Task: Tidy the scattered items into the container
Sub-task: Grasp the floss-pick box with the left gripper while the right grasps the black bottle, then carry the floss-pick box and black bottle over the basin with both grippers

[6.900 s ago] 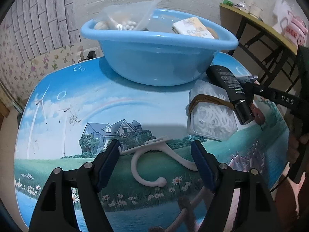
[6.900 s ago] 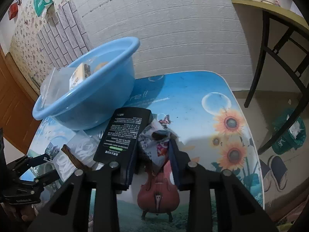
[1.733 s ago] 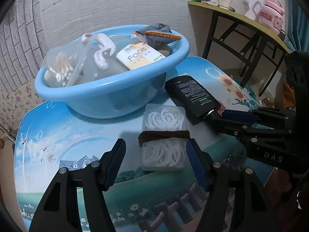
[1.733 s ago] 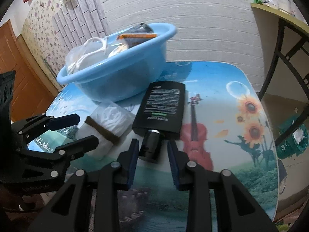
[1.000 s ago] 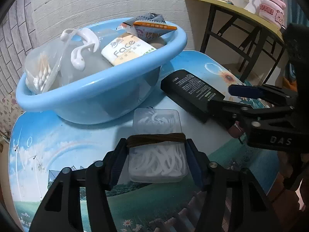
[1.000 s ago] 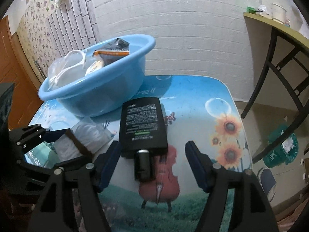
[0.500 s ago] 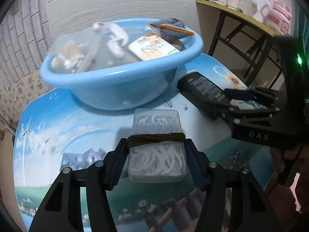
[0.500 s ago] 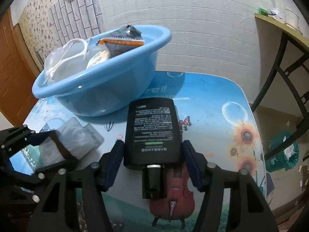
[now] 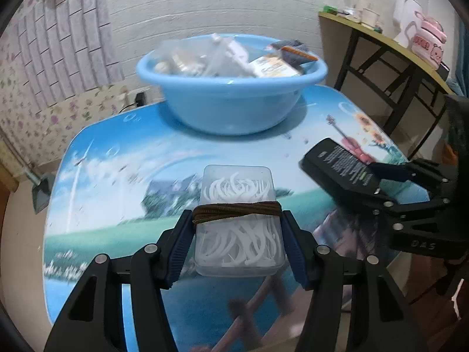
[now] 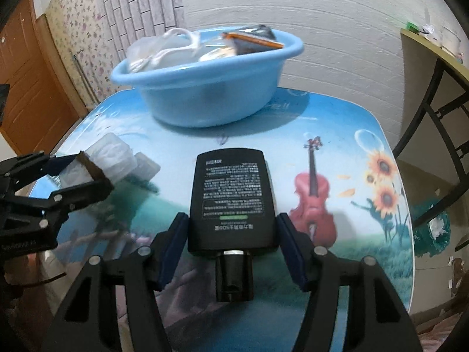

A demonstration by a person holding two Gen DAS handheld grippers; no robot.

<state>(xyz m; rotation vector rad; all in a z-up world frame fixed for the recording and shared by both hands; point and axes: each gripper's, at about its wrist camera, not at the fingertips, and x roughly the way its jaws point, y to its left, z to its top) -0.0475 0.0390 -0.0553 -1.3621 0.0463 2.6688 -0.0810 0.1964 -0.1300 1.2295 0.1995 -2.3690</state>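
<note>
My left gripper [image 9: 239, 231] is shut on a clear box of white floss picks [image 9: 237, 193] with a brown band round it, held just above the picture-printed table [image 9: 117, 182]. My right gripper [image 10: 233, 234] is shut on a flat black tube [image 10: 231, 193], cap toward the camera, with both pads against its sides. The blue basin [image 9: 231, 99] stands at the table's far side, beyond both grippers; it holds a plastic bag, a white hook, a tissue pack and a dark packet. In the right wrist view the left gripper [image 10: 88, 173] with the box [image 10: 111, 155] is at the left.
A side table [image 9: 381, 38] with black legs and a pink kettle stands to the right. A green bin [image 10: 431, 228] sits on the floor beside the table's right edge. A wooden door [image 10: 29, 88] is at the left, and a white brick wall is behind the basin.
The right gripper's jaws have closed onto the black tube. Both grippers have drawn back from the basin with their items, so the basin looks farther away.
</note>
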